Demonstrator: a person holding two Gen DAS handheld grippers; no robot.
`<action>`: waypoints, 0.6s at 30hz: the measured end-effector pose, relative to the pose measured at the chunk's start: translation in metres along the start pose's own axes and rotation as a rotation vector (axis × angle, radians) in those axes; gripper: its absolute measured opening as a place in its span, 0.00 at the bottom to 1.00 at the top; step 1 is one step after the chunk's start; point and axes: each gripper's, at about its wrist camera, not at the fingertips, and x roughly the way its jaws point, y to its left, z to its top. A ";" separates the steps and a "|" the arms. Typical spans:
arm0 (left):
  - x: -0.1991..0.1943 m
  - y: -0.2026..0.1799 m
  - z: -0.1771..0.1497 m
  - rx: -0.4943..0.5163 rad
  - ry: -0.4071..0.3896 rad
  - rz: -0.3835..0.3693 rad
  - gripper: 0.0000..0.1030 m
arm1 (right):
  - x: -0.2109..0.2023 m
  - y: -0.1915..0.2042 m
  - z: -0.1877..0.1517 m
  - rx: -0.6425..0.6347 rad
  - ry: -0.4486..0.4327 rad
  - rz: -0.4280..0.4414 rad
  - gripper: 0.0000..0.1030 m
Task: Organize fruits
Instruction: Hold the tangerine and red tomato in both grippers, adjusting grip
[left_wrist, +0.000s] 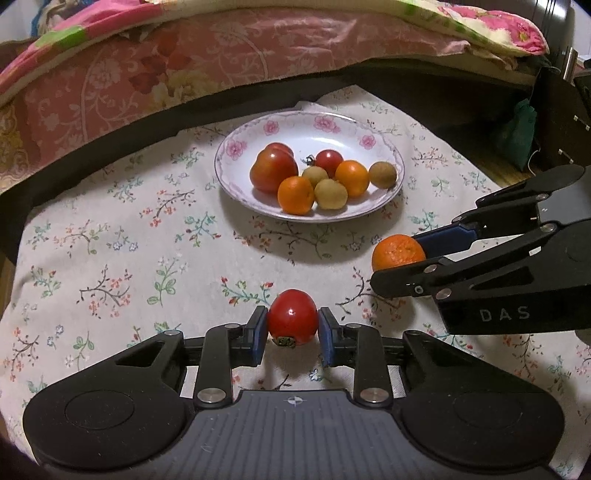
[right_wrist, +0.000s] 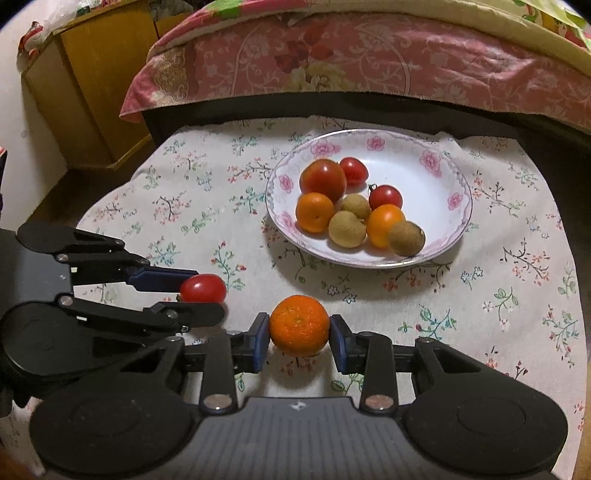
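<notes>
Closest in the left wrist view, the left gripper (left_wrist: 292, 334) has a small red tomato (left_wrist: 292, 316) between its blue-padded fingers (left_wrist: 260, 334), stem end turned toward the camera; both pads sit against the fruit's sides, closed on it, though I cannot tell whether it is lifted or resting on the cloth. Beside it, the right gripper (right_wrist: 299, 338) holds a mandarin (right_wrist: 299, 325) the same way, its fingers (right_wrist: 259, 341) narrowed to the fruit's width and touching it on either side. Each tool shows in the other's camera: the tomato (right_wrist: 204, 288) pokes out past the left gripper's tips, and the mandarin (left_wrist: 398, 252) is half covered by the right gripper's nearer finger. Both fruits hang over the table (left_wrist: 110, 258), which wears a white cloth printed with small flowers, on the near side of a white plate (left_wrist: 321, 122) with pink roses on its rim. In the plate I count three tomatoes, one large (left_wrist: 273, 171) and two small, the rear one mostly hidden behind the large one from the left camera; two mandarins (left_wrist: 295, 195); and three brownish longans (left_wrist: 383, 174), clustered and touching. Beyond the table runs a bed (right_wrist: 369, 62) under a pink floral quilt, its top cut off by the frame. A yellow wooden cabinet (right_wrist: 96, 81) stands at the left.
</notes>
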 end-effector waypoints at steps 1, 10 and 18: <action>-0.001 0.000 0.001 0.000 -0.003 0.000 0.36 | -0.001 0.000 0.001 0.002 -0.003 0.000 0.33; -0.008 0.003 0.009 -0.020 -0.031 0.002 0.36 | -0.006 -0.002 0.001 0.016 -0.020 -0.009 0.33; -0.014 0.004 0.017 -0.030 -0.060 0.004 0.36 | -0.010 0.000 0.004 0.020 -0.040 -0.006 0.33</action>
